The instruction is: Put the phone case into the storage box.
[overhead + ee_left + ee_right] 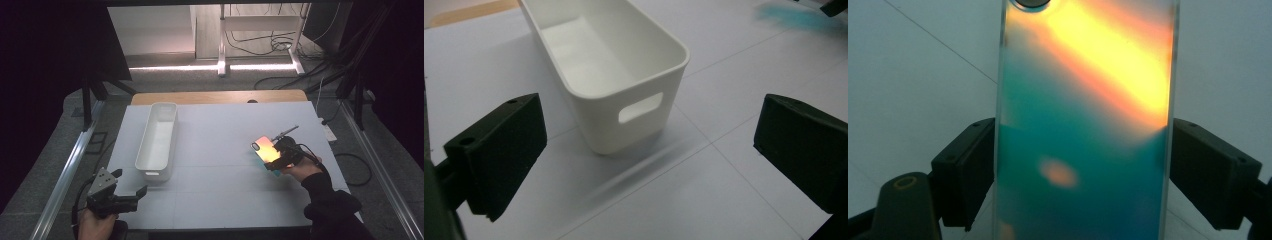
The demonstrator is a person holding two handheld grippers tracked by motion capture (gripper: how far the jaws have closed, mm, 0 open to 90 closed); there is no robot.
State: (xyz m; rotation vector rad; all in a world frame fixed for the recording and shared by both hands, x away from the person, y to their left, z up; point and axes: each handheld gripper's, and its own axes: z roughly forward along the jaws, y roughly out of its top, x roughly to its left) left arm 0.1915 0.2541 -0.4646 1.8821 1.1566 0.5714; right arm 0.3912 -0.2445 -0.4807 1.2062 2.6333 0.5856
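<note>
Holding our left gripper at 7 o'clock on the table, jaws apart on nothing, we face the white bin. At 3 o'clock our right gripper clamps the iridescent phone case. Next move, we judge: carry it toward 10 o'clock into that bin.

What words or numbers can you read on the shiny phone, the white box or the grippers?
None: no word, number or sign can be read.
The phone, clamped in the right gripper, shows shiny teal and orange colours with no print.
The white box is plain, outside and inside.
The left gripper, its jaws apart, has bare black pads.
The table has thin lines, no writing.
</note>
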